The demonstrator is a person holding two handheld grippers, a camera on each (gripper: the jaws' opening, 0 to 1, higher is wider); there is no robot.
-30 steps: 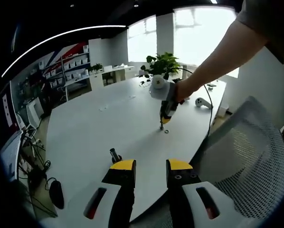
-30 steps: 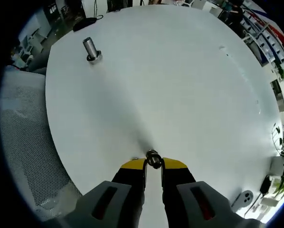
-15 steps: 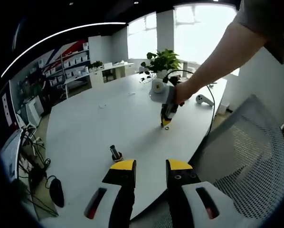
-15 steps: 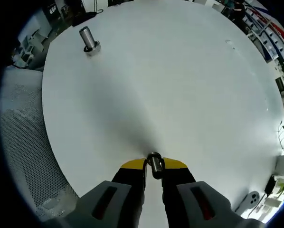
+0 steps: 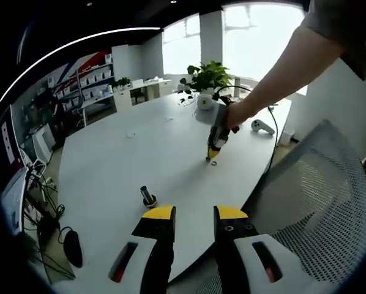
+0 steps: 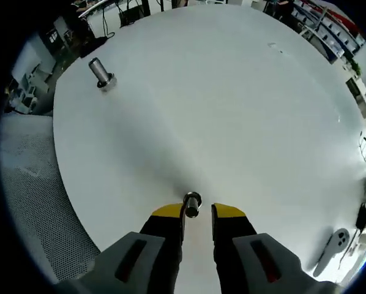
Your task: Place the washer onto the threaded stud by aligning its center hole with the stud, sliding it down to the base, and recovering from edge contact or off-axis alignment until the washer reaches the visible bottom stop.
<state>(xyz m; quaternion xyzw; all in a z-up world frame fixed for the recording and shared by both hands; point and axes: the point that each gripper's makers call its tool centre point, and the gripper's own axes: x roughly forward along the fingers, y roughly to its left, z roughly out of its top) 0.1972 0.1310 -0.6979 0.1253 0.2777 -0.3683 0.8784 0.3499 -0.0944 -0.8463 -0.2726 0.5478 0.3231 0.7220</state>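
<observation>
Left gripper view: big white oval worktop, mesh chair at its near edge, potted plant at the far end by the windows, a white controller close to it. Person's arm reaches in from the right holding the right tongs tips-down over the worktop. Left tongs at the bottom of the view — jaws parted, nothing between them, parked near the worktop edge, likely just kept out of the way. The stud stands upright on its flanged base just ahead of them.

Right gripper view: same worktop seen from above, stud far up-left, well apart from the right tongs. The washer sits at the jaw tips, seemingly edge-on, against the left jaw; a gap shows on the right-jaw side, so cannot tell if it is pinched or just resting there. It looks lifted clear of the surface, which fits carrying it — judgement only.

Step in hand: moving the washer over to the stud. Not aligned yet, washer not on the stud. Next needs the hole turned flat and centred over the stud top.
</observation>
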